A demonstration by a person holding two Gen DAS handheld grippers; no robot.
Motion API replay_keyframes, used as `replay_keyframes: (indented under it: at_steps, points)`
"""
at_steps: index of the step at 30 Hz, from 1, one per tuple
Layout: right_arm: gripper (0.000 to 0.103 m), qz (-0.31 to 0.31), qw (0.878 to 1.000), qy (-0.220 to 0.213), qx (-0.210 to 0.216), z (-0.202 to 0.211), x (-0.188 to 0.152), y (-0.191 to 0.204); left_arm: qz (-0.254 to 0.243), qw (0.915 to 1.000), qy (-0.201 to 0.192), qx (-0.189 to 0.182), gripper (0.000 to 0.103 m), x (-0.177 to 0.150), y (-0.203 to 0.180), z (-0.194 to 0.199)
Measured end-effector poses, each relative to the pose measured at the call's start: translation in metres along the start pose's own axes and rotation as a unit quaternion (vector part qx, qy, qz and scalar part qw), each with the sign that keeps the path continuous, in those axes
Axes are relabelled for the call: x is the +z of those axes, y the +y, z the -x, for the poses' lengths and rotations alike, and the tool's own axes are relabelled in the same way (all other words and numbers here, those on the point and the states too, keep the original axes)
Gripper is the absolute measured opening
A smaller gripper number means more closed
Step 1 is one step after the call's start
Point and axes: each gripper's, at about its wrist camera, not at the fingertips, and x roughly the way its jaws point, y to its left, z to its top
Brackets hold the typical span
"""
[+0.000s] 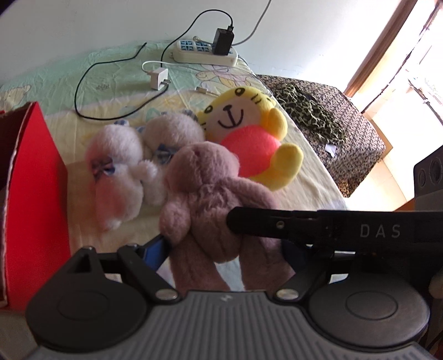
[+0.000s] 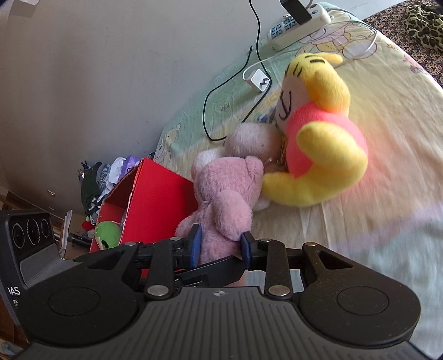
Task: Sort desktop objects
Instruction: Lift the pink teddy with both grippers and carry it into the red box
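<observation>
A pink plush bear (image 1: 216, 199) (image 2: 221, 193) hangs above the bed, and my right gripper (image 2: 221, 245) is shut on its waist between the blue pads. In the left wrist view, one black finger of the right gripper (image 1: 277, 221) crosses the bear's body. My left gripper (image 1: 223, 249) stands open, its pads either side of the bear's splayed legs. Behind the bear lie a yellow tiger toy (image 1: 249, 124) (image 2: 318, 138) and white plush toys (image 1: 116, 166) (image 2: 249, 138). At the left stands an open red box (image 1: 36, 180) (image 2: 155, 199) with a green toy (image 2: 106, 234) inside.
A power strip (image 1: 205, 51) (image 2: 299, 22), a white charger (image 1: 159, 79) (image 2: 260, 80) and black cables lie on the bed sheet (image 1: 110, 77) by the wall. A leopard-print seat (image 1: 346, 116) stands beyond the bed's right edge. Clutter (image 2: 97, 180) sits on the floor past the box.
</observation>
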Motion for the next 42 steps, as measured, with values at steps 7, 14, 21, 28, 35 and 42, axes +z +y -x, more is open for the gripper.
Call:
replay_keyframes:
  at_steps: [7,14,21,28,35,42]
  points:
    - [0.032,-0.031,0.999,-0.017,-0.022,-0.007,-0.037,0.024,-0.046,0.9984,0.032,-0.011,0.085,-0.016,0.014,0.016]
    - [0.032,-0.071,0.996,-0.046,-0.039,-0.008,-0.08,0.048,-0.098,0.9932,0.055,-0.032,0.084,-0.035,0.032,0.036]
    - [0.032,-0.089,0.991,-0.085,-0.051,-0.01,-0.114,0.072,-0.146,0.986,0.053,-0.061,0.084,-0.05,0.046,0.058]
    - [0.031,-0.075,0.989,-0.114,-0.051,-0.001,-0.132,0.105,-0.181,0.9793,0.032,-0.084,0.084,-0.055,0.055,0.092]
    - [0.031,-0.03,0.991,-0.126,-0.031,0.006,-0.129,0.142,-0.176,0.979,-0.018,-0.101,0.084,-0.05,0.073,0.135]
    - [0.03,0.045,0.989,-0.141,0.018,-0.008,-0.099,0.186,-0.151,0.9802,-0.106,-0.072,0.084,-0.032,0.107,0.18]
